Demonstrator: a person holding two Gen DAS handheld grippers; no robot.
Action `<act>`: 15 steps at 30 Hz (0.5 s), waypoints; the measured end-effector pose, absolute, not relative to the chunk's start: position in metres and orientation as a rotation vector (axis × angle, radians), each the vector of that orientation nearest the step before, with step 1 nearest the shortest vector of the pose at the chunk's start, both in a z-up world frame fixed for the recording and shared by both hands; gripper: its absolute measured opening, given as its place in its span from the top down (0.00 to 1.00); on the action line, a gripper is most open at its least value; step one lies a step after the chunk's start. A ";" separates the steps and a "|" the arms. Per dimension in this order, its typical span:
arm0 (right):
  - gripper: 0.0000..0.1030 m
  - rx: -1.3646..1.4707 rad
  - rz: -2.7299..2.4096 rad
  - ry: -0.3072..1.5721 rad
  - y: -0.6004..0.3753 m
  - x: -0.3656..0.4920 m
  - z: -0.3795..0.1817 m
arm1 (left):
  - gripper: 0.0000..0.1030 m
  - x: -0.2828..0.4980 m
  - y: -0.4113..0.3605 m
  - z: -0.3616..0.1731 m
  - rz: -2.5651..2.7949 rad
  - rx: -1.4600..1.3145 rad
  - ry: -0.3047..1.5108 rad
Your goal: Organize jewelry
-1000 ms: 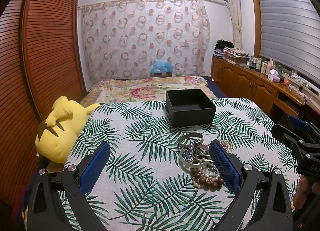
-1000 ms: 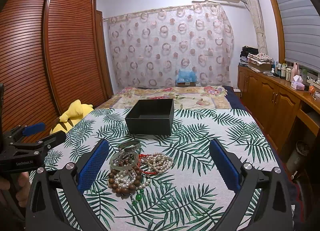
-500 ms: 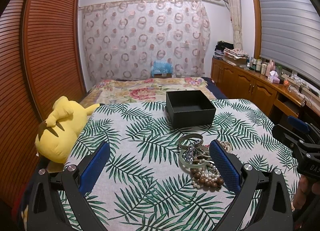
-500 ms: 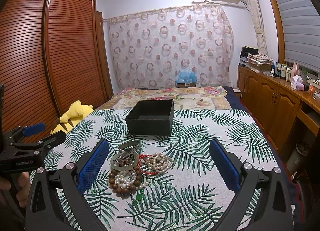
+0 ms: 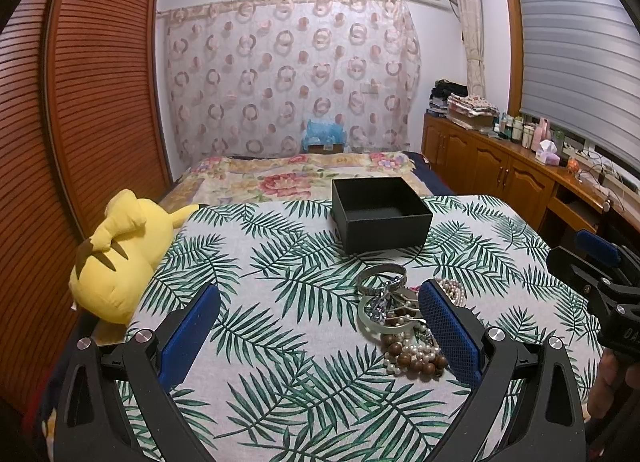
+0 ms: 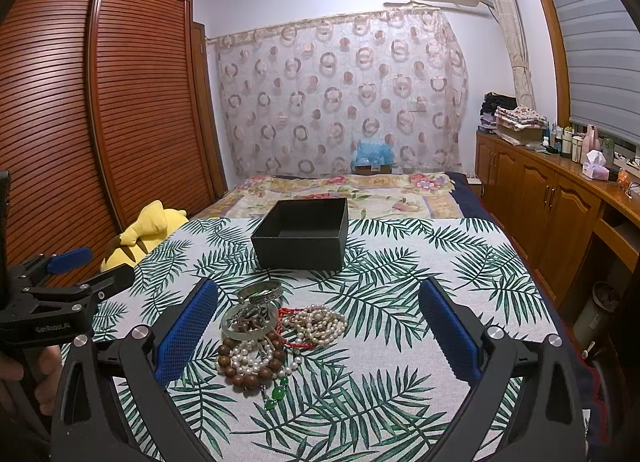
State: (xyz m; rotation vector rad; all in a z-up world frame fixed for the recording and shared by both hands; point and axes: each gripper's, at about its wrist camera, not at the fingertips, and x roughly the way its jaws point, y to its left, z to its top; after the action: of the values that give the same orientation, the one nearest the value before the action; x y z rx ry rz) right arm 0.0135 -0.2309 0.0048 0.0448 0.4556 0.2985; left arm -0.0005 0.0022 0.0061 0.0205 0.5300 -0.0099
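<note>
A pile of jewelry [image 6: 276,334] lies on the palm-leaf cloth: silver bangles [image 6: 259,290], brown wooden beads [image 6: 244,376], pearl strands [image 6: 318,322] and a green pendant [image 6: 277,394]. The pile also shows in the left wrist view [image 5: 400,322]. An open, empty black box [image 6: 302,234] stands behind it, also in the left wrist view [image 5: 380,213]. My left gripper [image 5: 318,328] is open and empty, left of the pile. My right gripper [image 6: 318,328] is open and empty, above the pile's near side.
A yellow plush toy [image 5: 120,254] lies at the table's left edge. A bed with a floral cover [image 6: 348,191] is behind the table. Wooden cabinets [image 6: 548,201] with bottles run along the right wall. A slatted wardrobe [image 6: 100,109] is on the left.
</note>
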 end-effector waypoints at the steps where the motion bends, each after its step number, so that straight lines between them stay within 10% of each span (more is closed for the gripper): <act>1: 0.02 0.045 0.298 0.455 -0.231 0.013 0.005 | 0.07 -0.004 0.002 0.013 -0.010 0.020 0.531; 15: 0.02 0.046 0.298 0.455 -0.232 0.014 0.005 | 0.07 -0.004 0.002 0.014 -0.011 0.020 0.531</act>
State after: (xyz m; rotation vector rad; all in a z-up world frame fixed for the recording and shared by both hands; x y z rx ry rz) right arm 0.0139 -0.2315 0.0046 0.0457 0.4547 0.2984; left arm -0.0039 0.0023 0.0139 0.0196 0.5307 -0.0106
